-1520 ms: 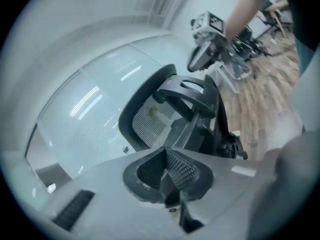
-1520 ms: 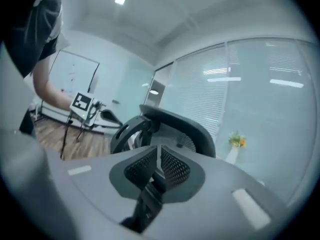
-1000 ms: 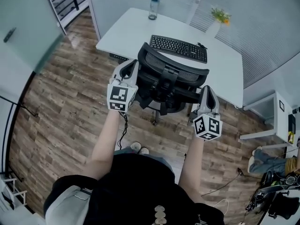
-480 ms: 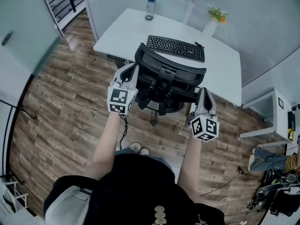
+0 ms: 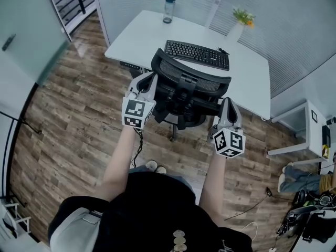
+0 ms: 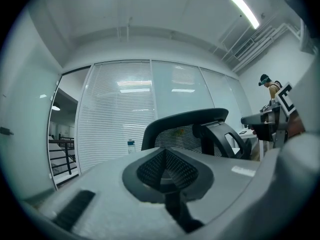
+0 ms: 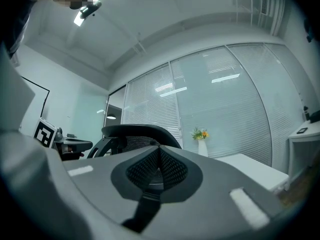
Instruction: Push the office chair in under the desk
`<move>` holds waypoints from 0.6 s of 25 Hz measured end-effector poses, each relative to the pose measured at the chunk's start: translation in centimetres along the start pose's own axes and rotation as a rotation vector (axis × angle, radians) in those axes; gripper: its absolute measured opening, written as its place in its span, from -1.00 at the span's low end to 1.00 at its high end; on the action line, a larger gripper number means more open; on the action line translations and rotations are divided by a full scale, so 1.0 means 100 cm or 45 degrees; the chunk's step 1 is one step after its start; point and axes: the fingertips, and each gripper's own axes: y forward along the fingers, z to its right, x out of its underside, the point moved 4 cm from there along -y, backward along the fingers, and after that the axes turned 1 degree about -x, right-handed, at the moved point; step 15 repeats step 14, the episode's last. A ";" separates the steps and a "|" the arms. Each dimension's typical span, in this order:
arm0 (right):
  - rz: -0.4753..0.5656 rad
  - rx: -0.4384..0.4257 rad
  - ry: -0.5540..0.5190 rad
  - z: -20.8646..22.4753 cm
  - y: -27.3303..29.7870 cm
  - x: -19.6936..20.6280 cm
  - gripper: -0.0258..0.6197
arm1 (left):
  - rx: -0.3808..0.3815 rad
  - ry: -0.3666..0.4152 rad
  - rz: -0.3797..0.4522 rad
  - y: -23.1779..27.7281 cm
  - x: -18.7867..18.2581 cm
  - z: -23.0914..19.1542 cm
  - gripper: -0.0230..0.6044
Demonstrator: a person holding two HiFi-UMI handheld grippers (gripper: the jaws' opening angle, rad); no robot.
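A black mesh office chair (image 5: 189, 88) stands on the wood floor with its seat partly under the white desk (image 5: 142, 35). My left gripper (image 5: 148, 80) is shut and empty, its tip beside the left edge of the chair's back. My right gripper (image 5: 229, 104) is also shut and empty, with its tip by the chair's right armrest. Whether either tip touches the chair I cannot tell. In the left gripper view the shut gripper (image 6: 164, 166) points level past the chair's back (image 6: 185, 121). In the right gripper view the shut gripper (image 7: 159, 166) points past the chair's back (image 7: 142, 130).
On the desk lie a black keyboard (image 5: 198, 54), a water bottle (image 5: 168, 8) and a vase of flowers (image 5: 242, 24). Blinds and glass walls stand behind the desk. A white side unit (image 5: 304, 133) and cables with bags (image 5: 307, 214) are at the right.
The picture has shifted slightly up and to the left. Both grippers and the chair keep the same places relative to each other.
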 end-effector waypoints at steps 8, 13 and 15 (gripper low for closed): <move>-0.015 -0.022 -0.019 -0.003 0.003 0.002 -0.89 | 0.014 0.020 -0.019 0.003 0.003 0.003 -0.90; -0.023 -0.017 -0.015 -0.002 0.003 0.004 -0.90 | 0.015 0.028 -0.019 0.004 0.004 0.003 -0.90; -0.025 -0.016 -0.014 -0.002 0.002 0.004 -0.89 | 0.016 0.030 -0.017 0.004 0.003 0.003 -0.90</move>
